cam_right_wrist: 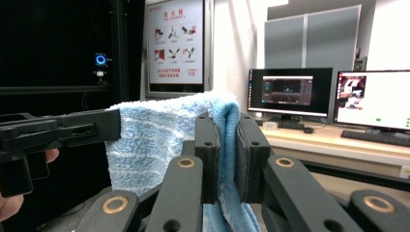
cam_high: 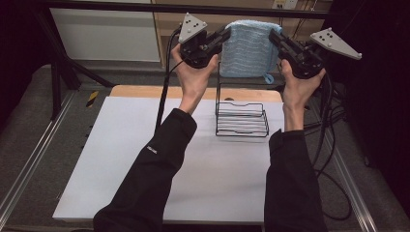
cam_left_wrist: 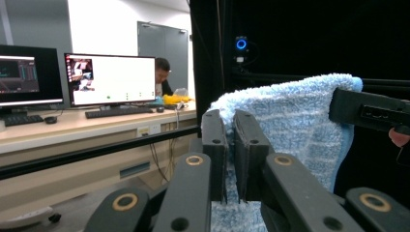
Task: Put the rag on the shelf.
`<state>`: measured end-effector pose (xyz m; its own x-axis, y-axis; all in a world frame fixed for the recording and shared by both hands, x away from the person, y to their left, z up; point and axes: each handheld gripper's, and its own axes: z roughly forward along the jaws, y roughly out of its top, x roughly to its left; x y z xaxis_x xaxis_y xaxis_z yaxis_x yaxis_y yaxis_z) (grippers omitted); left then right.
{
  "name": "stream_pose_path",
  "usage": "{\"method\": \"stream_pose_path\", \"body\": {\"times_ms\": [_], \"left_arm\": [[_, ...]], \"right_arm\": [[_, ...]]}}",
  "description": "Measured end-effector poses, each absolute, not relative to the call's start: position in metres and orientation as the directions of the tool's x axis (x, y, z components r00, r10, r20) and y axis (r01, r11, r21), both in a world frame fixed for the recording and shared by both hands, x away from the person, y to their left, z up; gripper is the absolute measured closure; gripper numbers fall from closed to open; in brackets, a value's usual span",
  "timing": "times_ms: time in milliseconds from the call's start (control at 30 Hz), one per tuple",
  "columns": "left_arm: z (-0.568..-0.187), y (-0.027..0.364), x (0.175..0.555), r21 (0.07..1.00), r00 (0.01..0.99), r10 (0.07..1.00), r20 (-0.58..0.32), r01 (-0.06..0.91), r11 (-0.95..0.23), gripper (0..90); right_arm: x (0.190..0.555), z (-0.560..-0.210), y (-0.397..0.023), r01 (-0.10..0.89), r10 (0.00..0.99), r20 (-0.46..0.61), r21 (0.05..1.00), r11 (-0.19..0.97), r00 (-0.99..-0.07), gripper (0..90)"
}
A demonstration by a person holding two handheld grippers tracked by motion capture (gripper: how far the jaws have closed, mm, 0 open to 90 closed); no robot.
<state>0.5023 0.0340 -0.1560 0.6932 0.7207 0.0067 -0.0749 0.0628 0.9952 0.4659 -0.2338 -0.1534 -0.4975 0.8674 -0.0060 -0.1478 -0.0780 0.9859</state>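
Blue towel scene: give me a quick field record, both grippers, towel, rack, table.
left gripper: shut on the blue towel's left top corner, held up in the person's left hand
right gripper: shut on the towel's right top corner, held up in the right hand
blue towel: lifted off the table, spread between both grippers, hanging down; small loop at its lower right corner
wire rack: black, upright on the table, below the towel; nothing in its basket
table: white top, wooden far edge
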Motion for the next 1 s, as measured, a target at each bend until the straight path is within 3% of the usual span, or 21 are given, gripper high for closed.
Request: {"method": "stream_pose_path", "body": {"times_ms": [1000], "left_arm": [[-0.221, 0.021, 0.520, 0.999, 0.732, 0.681, 0.004, 0.027, -0.035, 84.1]], "right_arm": [[0.484, -0.220, -0.256, 0.000, 0.882, 0.026, 1.000, -0.029, -0.471, 81.9]]}}
